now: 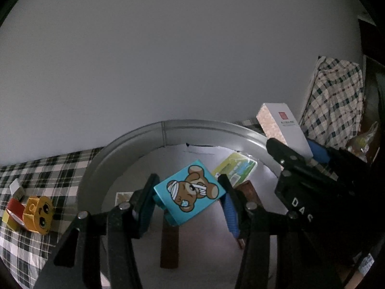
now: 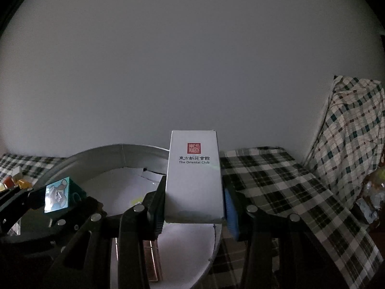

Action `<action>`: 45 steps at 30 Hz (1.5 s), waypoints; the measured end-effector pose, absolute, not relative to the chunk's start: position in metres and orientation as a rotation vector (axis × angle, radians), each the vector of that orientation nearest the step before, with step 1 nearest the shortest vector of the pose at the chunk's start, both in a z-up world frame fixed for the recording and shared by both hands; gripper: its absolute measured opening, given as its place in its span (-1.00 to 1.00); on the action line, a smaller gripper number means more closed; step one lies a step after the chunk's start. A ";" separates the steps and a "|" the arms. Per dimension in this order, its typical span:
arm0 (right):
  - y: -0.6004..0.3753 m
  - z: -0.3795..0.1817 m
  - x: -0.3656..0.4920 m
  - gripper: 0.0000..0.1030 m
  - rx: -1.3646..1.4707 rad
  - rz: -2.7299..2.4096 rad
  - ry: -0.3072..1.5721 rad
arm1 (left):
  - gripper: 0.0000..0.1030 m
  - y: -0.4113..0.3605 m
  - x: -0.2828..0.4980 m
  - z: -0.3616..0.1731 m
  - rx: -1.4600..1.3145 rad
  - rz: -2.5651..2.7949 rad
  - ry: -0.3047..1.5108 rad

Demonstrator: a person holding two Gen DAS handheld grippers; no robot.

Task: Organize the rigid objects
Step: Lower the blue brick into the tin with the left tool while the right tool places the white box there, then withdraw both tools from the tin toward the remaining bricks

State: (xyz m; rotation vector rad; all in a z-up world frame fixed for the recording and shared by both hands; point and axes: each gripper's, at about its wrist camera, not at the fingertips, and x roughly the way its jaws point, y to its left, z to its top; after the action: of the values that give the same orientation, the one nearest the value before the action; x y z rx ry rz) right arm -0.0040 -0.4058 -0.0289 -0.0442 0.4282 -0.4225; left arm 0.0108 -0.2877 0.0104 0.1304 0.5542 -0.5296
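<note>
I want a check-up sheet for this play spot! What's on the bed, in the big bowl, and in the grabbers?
Surface: black-and-white plaid cloth.
Job's things: blue bear-picture block; white printed carton; round grey metal tub holding a green card.
Clutter: yellow face toy block on the cloth.
Grippers: left gripper jaws clamp the block; right gripper jaws clamp the carton.
Cables: nothing seen.
Surroundings: plain grey wall.

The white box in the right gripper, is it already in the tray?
Not yet. The white box is clamped in the right gripper, lifted over the metal tray.
</note>
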 end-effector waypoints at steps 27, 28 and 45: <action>-0.426 -0.016 -0.034 0.88 0.108 -0.369 0.241 | 0.99 -0.254 -0.004 0.023 0.096 -0.365 0.484; -0.426 -0.015 -0.034 0.88 0.107 -0.376 0.240 | 0.99 -0.254 -0.005 0.022 0.105 -0.366 0.485; -0.383 -0.011 -0.092 0.99 -0.011 -0.540 -0.138 | 0.99 -0.215 -0.015 0.020 0.144 -0.245 0.395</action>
State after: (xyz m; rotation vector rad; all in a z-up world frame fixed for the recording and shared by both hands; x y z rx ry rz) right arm -0.0915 -0.3827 -0.0106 -0.0113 -0.1377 -0.5399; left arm -0.0153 -0.2152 0.0202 0.1444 0.3948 -0.2446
